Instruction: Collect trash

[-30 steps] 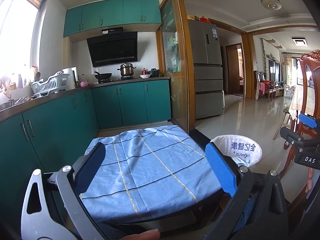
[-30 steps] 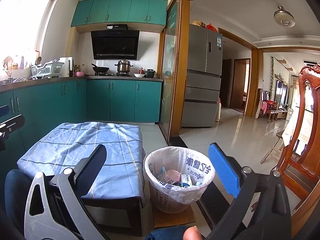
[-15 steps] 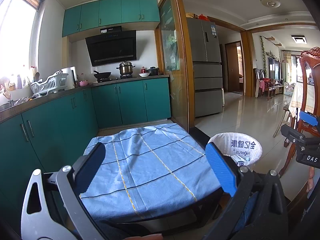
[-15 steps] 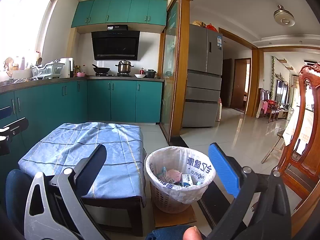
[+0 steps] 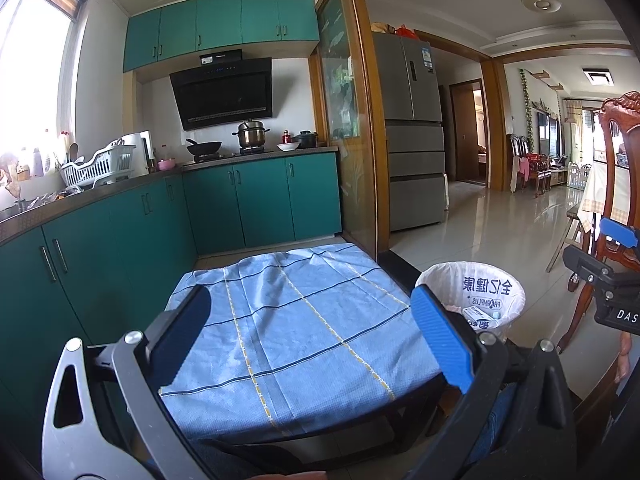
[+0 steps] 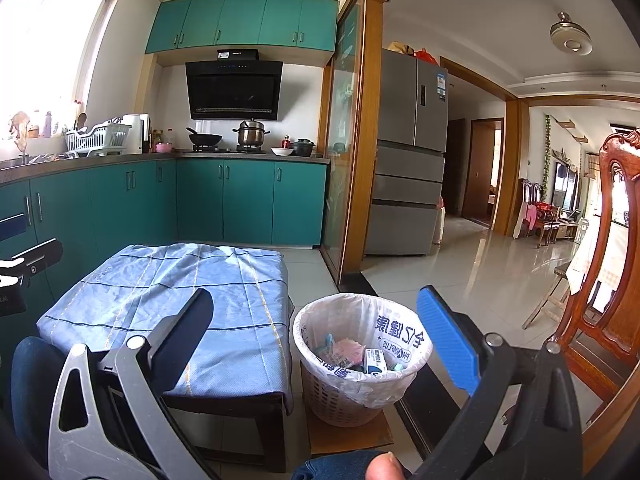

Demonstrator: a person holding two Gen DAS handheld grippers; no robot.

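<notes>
The left gripper (image 5: 308, 340) and right gripper (image 6: 316, 332) are hanging spread wide, gripping nothing. The lined wastebasket (image 6: 360, 360) is sitting just beside the cloth-covered table (image 6: 168, 292), holding trash (image 6: 356, 356): pink wrapper, small box.

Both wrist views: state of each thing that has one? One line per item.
left gripper: open, empty
right gripper: open, empty
trash basket: upright, bag-lined, holds some trash, not full
table: covered by blue cloth, nothing on it
fridge: doors shut
lower cabinets: doors shut
steel pot: lid on
</notes>
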